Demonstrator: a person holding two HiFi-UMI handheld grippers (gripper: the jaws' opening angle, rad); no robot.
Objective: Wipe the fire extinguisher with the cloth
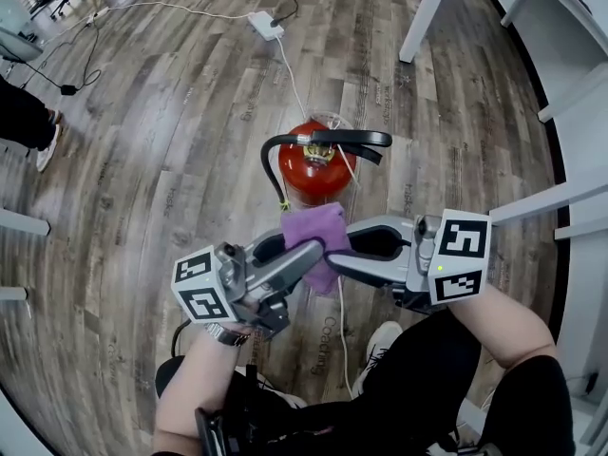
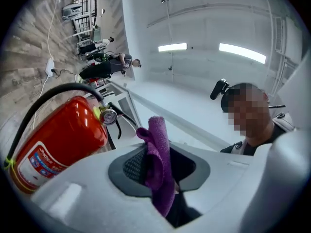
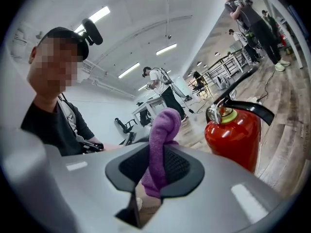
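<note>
1. Two claws meet in the head view: the left gripper and the right gripper both clench the purple cloth, held close to the red fire extinguisher, which stands upright on the wood floor.
2. Left gripper view: the cloth sits folded and limp between the pads. It looks light and soft, so an edge pinch should be enough.
3. Right gripper view: the extinguisher has a glossy red body, a black handle and a hose. It is probably heavy and slippery, so it is better steadied at the handle.

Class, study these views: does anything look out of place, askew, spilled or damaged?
Nothing looks spilled or damaged. The fire extinguisher stands upright on the floor, though a white cable trails loose past it. Oddly, the left gripper and right gripper both pinch the purple cloth at once.
</note>
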